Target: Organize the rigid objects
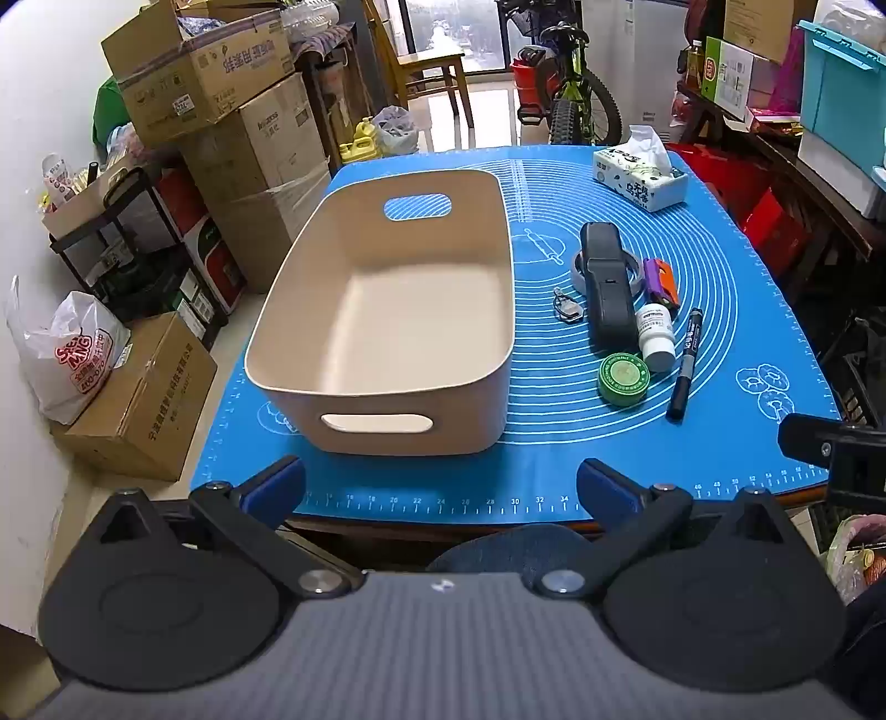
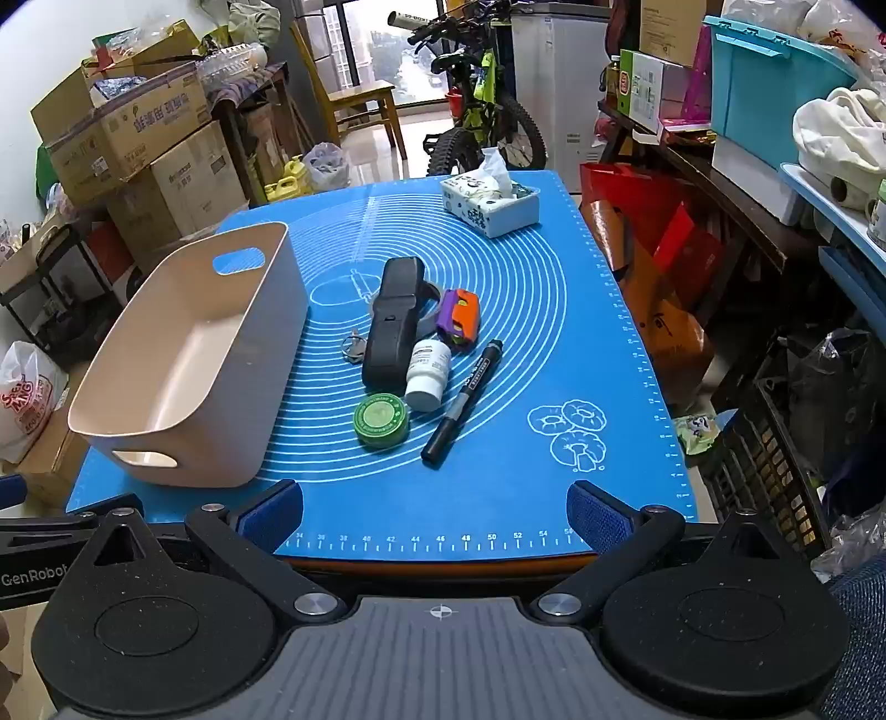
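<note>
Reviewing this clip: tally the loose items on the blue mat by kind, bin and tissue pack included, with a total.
Beige bin: 1
Tissue pack: 1
Black remote-like case: 1
Tape roll: 1
Purple and orange gadget: 1
White bottle: 1
Green round tin: 1
Black marker: 1
Key ring: 1
Total: 9

Even, bright indoor light. Daylight enters through the window (image 2: 382,50) at top centre, slightly blown out. Soft shadows under my view. Strong fisheye bending at edges; corners vignetted black. Focus sharp throughout.
</note>
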Demonstrator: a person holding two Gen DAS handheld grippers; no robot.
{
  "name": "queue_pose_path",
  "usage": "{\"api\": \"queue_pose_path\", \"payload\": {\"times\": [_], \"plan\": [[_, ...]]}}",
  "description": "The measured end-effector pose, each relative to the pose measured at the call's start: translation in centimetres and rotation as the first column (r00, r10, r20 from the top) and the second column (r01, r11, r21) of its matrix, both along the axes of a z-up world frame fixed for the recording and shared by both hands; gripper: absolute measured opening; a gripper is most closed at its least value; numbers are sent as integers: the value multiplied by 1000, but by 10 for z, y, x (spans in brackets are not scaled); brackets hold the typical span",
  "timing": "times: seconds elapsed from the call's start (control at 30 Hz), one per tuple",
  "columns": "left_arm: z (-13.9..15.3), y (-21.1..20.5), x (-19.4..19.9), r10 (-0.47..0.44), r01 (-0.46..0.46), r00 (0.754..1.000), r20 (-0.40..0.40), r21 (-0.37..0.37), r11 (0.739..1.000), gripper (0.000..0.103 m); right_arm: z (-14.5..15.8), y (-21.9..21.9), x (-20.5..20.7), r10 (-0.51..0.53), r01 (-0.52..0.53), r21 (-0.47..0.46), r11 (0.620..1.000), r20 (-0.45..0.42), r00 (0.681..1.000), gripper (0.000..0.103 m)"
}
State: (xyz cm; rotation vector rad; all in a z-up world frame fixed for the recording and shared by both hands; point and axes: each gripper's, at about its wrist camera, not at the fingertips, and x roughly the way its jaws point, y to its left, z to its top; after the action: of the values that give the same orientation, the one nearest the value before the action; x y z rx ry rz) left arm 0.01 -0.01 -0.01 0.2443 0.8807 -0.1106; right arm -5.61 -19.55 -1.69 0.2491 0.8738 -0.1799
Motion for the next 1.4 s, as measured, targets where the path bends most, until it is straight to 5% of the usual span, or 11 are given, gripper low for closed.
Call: {"api": "queue_pose_path", "payload": {"times": [1.4], "plan": [[4, -1, -2, -11, 11, 1000, 0, -13, 1000, 103, 0, 0, -1, 3, -3, -15, 1000, -2, 1000, 101]]}}
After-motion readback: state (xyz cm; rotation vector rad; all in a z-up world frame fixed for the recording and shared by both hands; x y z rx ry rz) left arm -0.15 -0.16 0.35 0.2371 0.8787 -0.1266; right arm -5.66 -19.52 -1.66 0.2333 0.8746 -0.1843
